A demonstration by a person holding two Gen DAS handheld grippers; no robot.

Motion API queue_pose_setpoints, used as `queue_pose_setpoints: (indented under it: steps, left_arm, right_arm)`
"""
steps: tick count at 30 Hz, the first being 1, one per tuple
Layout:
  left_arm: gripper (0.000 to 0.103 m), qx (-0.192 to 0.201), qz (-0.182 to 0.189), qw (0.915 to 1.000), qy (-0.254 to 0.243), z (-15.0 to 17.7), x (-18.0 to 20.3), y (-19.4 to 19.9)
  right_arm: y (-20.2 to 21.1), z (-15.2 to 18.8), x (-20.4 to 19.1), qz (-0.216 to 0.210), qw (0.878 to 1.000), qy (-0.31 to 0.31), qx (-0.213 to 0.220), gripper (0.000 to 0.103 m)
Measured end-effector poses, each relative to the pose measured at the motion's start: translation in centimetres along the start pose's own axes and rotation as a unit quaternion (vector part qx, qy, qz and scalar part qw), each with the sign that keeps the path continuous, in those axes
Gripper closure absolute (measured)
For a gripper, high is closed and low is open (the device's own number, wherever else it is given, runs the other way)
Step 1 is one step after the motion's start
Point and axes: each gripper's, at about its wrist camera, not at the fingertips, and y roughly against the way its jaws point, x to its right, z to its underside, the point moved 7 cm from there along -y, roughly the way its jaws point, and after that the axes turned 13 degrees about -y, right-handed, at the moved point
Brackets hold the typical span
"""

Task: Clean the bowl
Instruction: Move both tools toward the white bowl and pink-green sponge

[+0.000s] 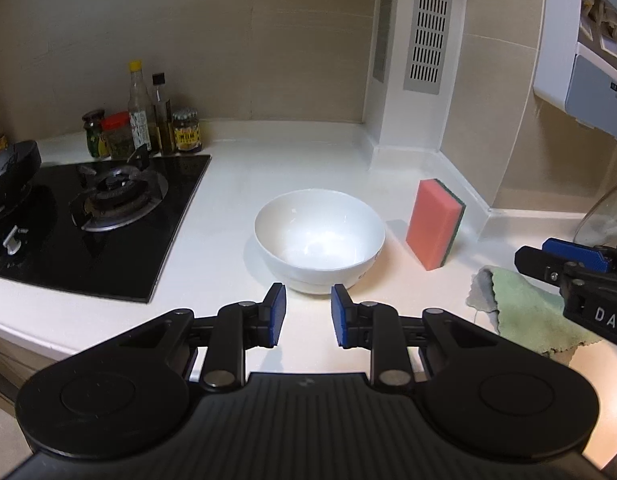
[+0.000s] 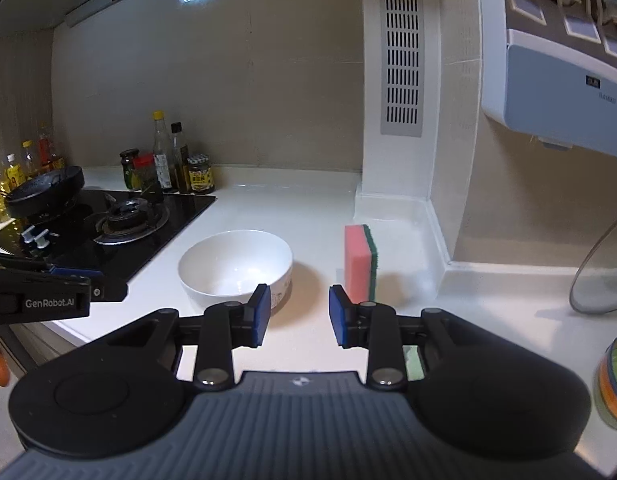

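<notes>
A white bowl (image 1: 319, 236) stands upright on the white counter (image 1: 236, 184); it also shows in the right wrist view (image 2: 234, 266). A pink sponge with a green scrub side (image 1: 434, 224) stands on edge to the bowl's right, also seen in the right wrist view (image 2: 360, 262). My left gripper (image 1: 307, 314) is open and empty, just in front of the bowl. My right gripper (image 2: 295, 316) is open and empty, in front of the gap between bowl and sponge. Each gripper shows in the other's view, the right one (image 1: 548, 264) and the left one (image 2: 108, 284).
A black gas hob (image 1: 88, 216) with a pan (image 1: 12, 172) lies left. Sauce bottles and jars (image 1: 148, 128) stand at the back wall. A green cloth (image 1: 524, 308) lies on the counter at right. A glass lid (image 2: 600, 272) leans on the right wall.
</notes>
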Motion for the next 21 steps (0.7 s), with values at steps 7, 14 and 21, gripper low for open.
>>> queue_pose_setpoints:
  steps: [7, 14, 21]
  left_arm:
    - [0.071, -0.004, 0.033, 0.9991, 0.024, 1.0, -0.4, -0.5]
    - [0.071, -0.013, 0.032, 0.9994, 0.009, 0.4, -0.2, -1.5]
    - [0.071, -0.01, 0.042, 0.9988, 0.022, 0.8, -0.7, -1.0]
  right_arm:
    - [0.6, 0.9, -0.6, -0.002, 0.999, -0.021, -0.026, 0.076]
    - [-0.5, 0.7, 0.8, 0.002, 0.999, -0.031, -0.043, 0.076]
    - [-0.8, 1.0, 0.3, 0.002, 0.999, -0.022, -0.041, 0.076]
